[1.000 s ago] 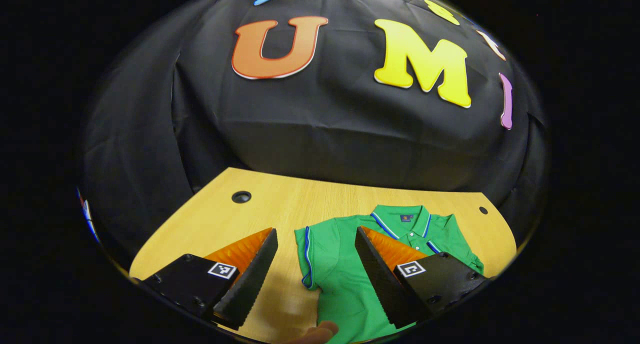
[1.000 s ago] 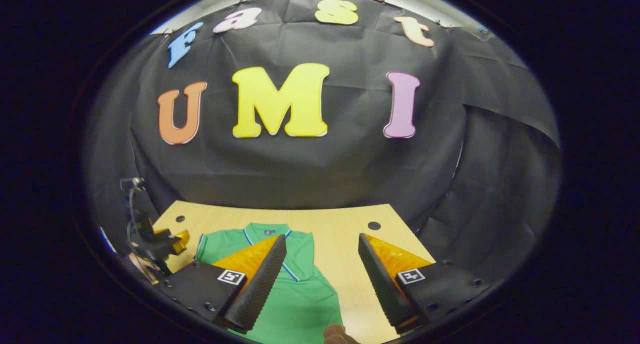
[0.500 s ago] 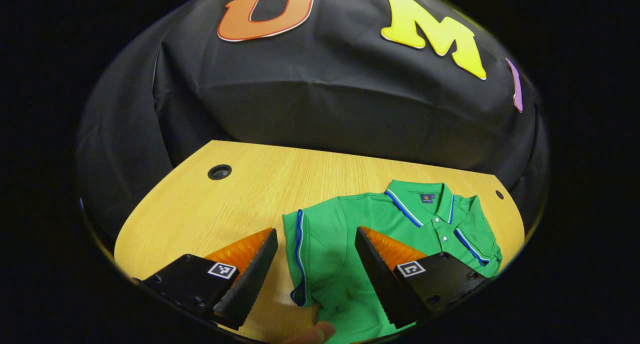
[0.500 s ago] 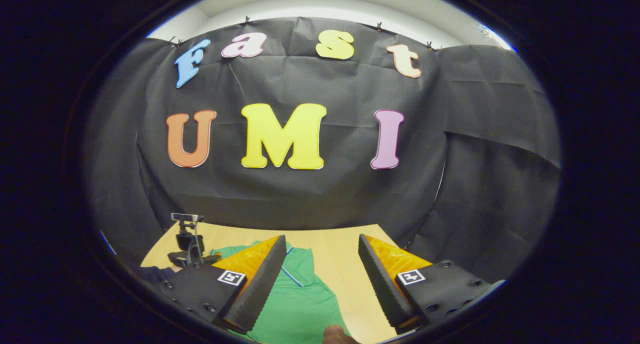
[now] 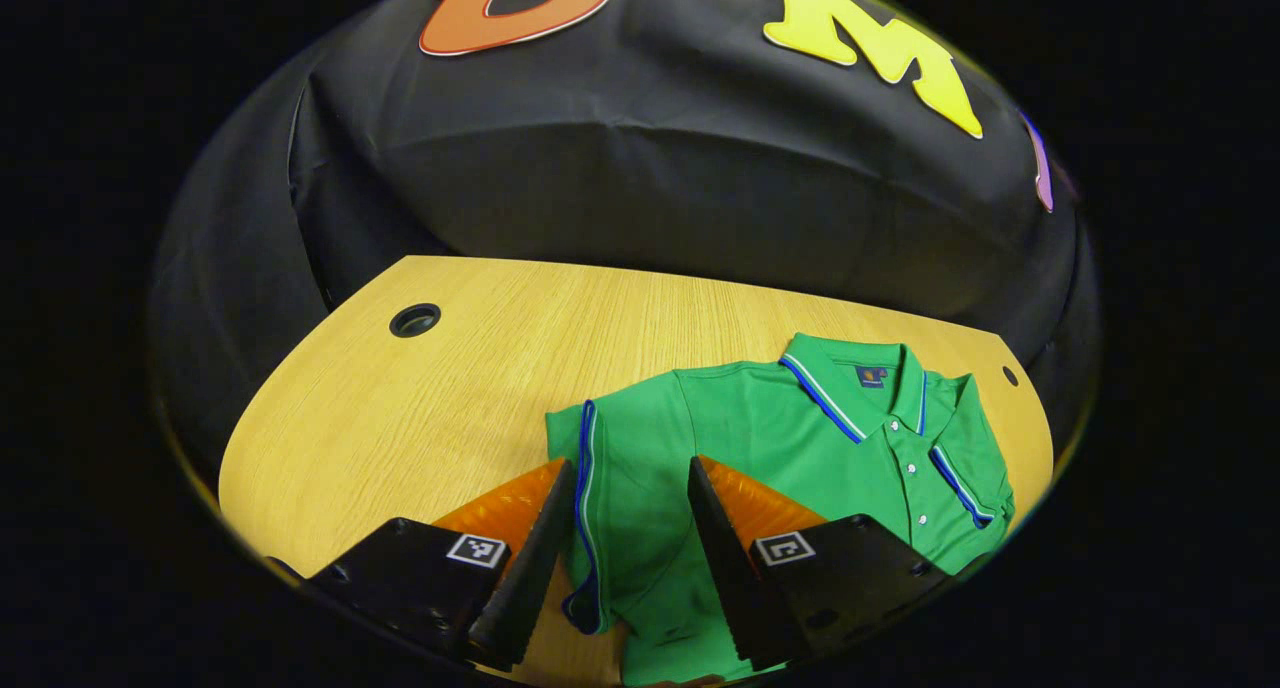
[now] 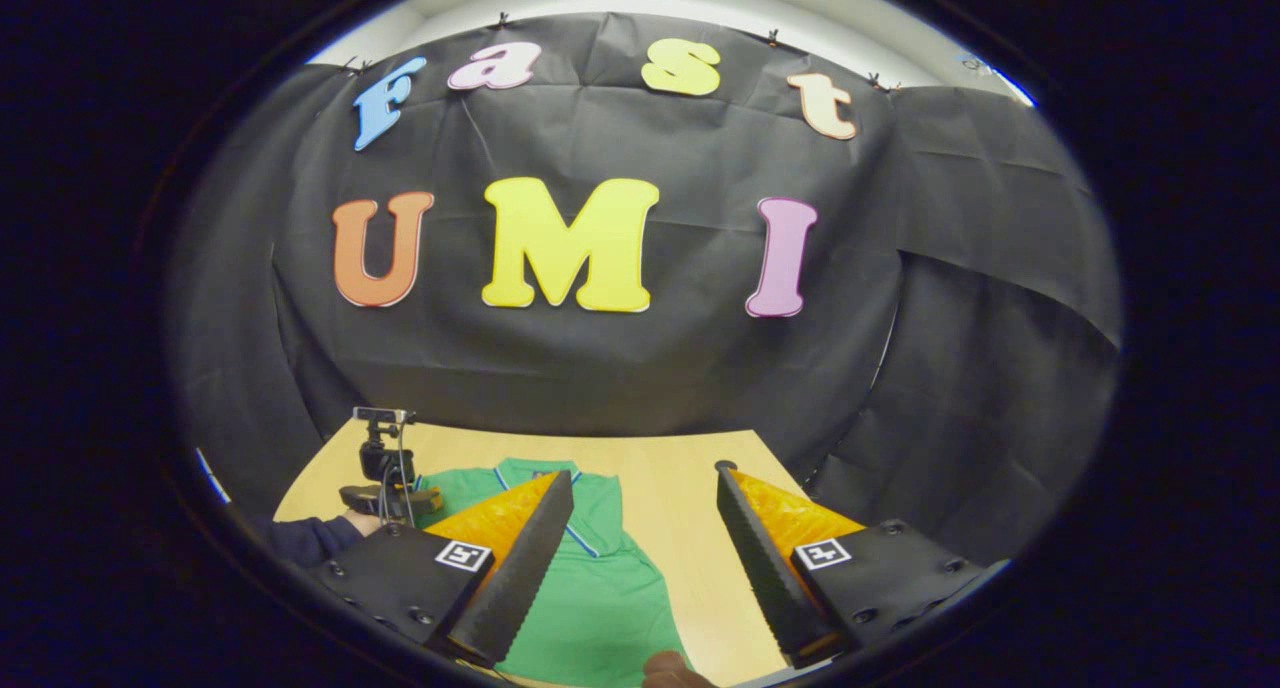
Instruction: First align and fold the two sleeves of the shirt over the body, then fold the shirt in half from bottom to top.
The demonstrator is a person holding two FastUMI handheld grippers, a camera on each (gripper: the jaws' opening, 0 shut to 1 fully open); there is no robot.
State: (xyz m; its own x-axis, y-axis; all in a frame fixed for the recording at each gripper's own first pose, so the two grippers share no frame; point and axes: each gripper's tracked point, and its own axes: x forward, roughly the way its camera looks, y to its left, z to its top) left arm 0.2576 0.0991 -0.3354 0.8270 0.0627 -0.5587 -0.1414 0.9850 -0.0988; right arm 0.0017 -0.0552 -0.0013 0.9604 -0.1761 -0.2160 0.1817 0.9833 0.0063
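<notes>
Compared with a second earlier, the left gripper (image 5: 625,558) had dropped lower and closer over the green polo shirt (image 5: 800,448), and its fingers had narrowed somewhat; they straddled the shirt's blue-trimmed sleeve (image 5: 610,508) with a gap on each side, so the jaws stood apart and clamped nothing. More of the wooden table (image 5: 400,418) showed beyond the shirt than before. The right gripper (image 6: 645,563) had tilted up and then settled a little; its fingers stayed spread wide, hanging above the shirt's (image 6: 590,608) right edge and the bare table (image 6: 680,488) beside it, gripping nothing.

The shirt lay flat on the table, collar (image 5: 860,378) toward the black cloth wall (image 5: 640,188). A round cable hole (image 5: 415,320) sat well to the left of the shirt, a smaller one (image 5: 1010,376) just right of the collar. In the right gripper view the left gripper (image 6: 385,483) showed at the shirt's far left, held by a hand (image 6: 357,521) in a dark sleeve (image 6: 305,540)
</notes>
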